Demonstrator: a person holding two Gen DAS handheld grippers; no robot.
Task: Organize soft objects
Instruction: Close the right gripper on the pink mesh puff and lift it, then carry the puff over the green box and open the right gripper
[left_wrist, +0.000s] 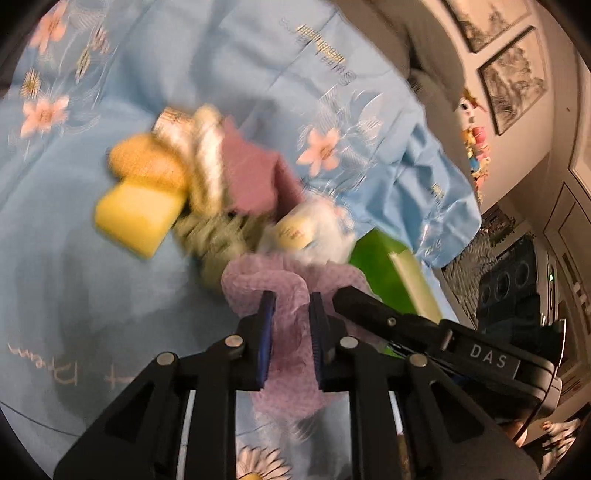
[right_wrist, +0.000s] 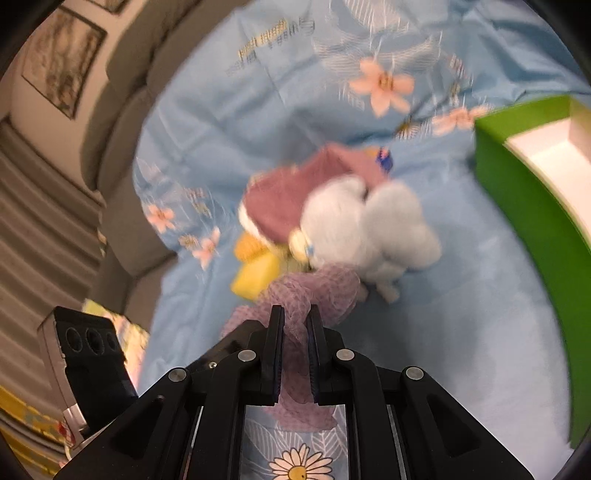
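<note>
Both grippers are shut on one lilac mesh cloth (left_wrist: 291, 354), which also shows in the right wrist view (right_wrist: 295, 317). My left gripper (left_wrist: 292, 301) pinches one part and my right gripper (right_wrist: 295, 314) pinches another, side by side above a blue floral sheet (left_wrist: 92, 277). Beyond the cloth lies a blurred pile of soft things: a yellow sponge (left_wrist: 135, 214), an orange sponge (left_wrist: 147, 162), a mauve cloth (left_wrist: 255, 177), a striped cloth (left_wrist: 203, 158), an olive knit piece (left_wrist: 218, 240) and a pale blue plush toy (right_wrist: 369, 229).
A green box (right_wrist: 517, 206) with a white inside stands to the right of the pile; it also shows in the left wrist view (left_wrist: 384, 266). A grey sofa (right_wrist: 122, 122) borders the sheet. Framed pictures (left_wrist: 513, 81) hang on the wall.
</note>
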